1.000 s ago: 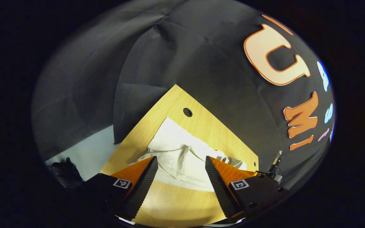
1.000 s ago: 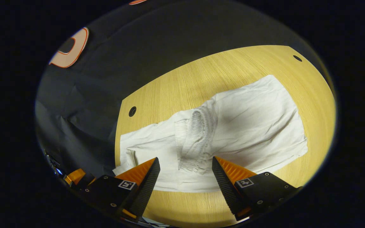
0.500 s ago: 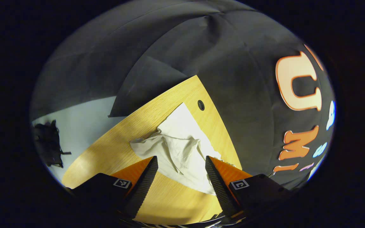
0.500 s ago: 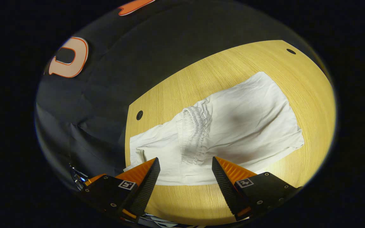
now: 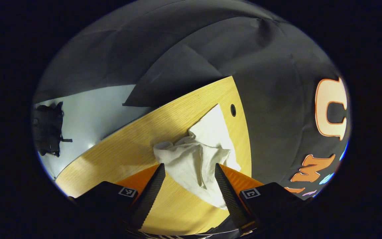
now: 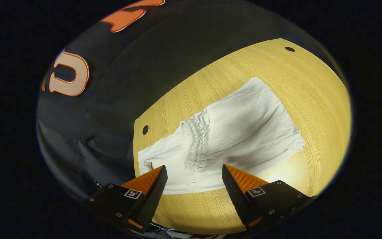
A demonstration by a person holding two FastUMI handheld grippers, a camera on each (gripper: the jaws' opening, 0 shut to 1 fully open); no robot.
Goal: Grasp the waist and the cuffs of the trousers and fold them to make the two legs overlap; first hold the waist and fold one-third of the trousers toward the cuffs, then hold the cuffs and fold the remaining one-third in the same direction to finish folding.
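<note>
1. Left tool: fingers spread wide, nothing between them. It hovers above the near part of the table, with the bunched near end of the trousers just beyond the fingertips and not touched.
2. Right tool: fingers likewise spread, empty, poised over the table's near edge. The trousers' near hem lies just past the fingertips, apart from them.
3. Trousers, right gripper view: white, lying on the table as a single-leg-wide band, so the legs appear already overlapped. The elastic waist sits gathered on top near the middle of the band, folded over toward the far, right end; a flat layer extends from under it to the left.
4. Judgement: the waist third reads as folded. The fold is rumpled, not flat.
5. Remaining: grasp the cuffs and fold the last third over. Which end holds the cuffs cannot be told.
6. Far: table corner hole, dark booth wall behind.
</note>
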